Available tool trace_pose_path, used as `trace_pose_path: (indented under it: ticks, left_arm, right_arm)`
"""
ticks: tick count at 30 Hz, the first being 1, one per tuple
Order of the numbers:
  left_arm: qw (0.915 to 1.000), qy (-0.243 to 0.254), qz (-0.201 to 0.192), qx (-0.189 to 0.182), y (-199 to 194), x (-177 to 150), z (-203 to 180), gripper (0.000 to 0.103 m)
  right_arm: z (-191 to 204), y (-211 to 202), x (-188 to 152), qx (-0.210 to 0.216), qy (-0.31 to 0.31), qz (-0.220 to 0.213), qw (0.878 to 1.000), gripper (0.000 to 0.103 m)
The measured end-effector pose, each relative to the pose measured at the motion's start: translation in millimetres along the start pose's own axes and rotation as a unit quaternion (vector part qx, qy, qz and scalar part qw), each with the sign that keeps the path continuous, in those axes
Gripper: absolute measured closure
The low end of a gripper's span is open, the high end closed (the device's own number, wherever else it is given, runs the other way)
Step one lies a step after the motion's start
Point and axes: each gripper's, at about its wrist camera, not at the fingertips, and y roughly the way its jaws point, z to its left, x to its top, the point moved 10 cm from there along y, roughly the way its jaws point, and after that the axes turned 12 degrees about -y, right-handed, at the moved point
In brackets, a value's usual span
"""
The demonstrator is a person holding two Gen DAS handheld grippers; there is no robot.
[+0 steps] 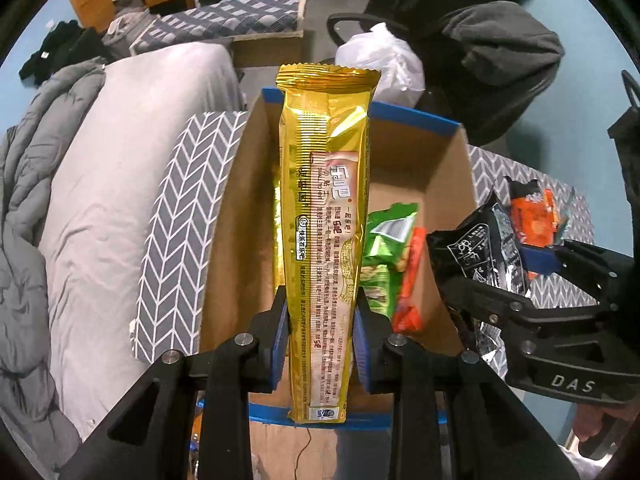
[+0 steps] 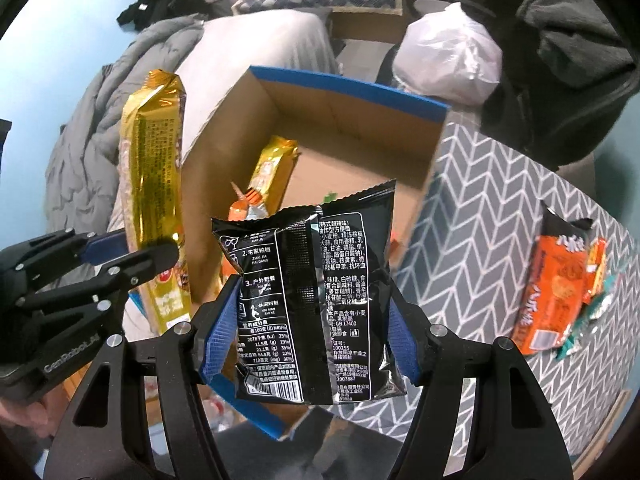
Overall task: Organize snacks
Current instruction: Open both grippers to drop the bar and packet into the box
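Note:
My left gripper [image 1: 320, 322] is shut on a long gold snack packet [image 1: 326, 216] and holds it upright over the open cardboard box [image 1: 448, 184]. The same gold packet [image 2: 154, 184] hangs at the box's left wall in the right wrist view, pinched by the left gripper [image 2: 132, 250]. My right gripper [image 2: 310, 320] is shut on a black snack bag [image 2: 312, 300] above the near edge of the box [image 2: 356, 120]. That black bag [image 1: 480, 248] and right gripper [image 1: 520, 280] appear at the right. Inside lie green packets [image 1: 386, 248], an orange one [image 1: 412, 280] and another gold packet [image 2: 272, 172].
The box stands on a table with a grey chevron cloth [image 2: 500, 208]; orange snack packets [image 2: 556, 284] lie on it at the right. A bed with grey quilt [image 1: 52, 184] is left of the table. A white plastic bag [image 1: 384, 60] and a dark chair [image 1: 500, 48] stand behind.

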Motion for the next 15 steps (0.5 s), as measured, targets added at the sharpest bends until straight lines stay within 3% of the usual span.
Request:
trace_pose_path:
  ticks: [6, 10, 15]
  left_arm:
    - [0.9999, -0.011, 0.0, 0.005, 4.7, 3.1, 8.7, 0.074]
    - [0.9999, -0.011, -0.008, 0.006, 0.1, 7.0, 8.5, 0.062]
    - [0.9998, -0.018, -0.007, 0.007, -2.9, 8.9, 11.3, 0.057]
  right_arm:
    - [8.0, 10.5, 4.9, 0.007, 0.001, 0.013, 1.0, 0.034]
    - [7.9, 8.7, 6.3, -0.002, 0.002, 0.012, 1.0, 0.033]
    - [3.8, 2.1, 10.5, -0.01, 0.009, 0.004, 1.0, 0.028]
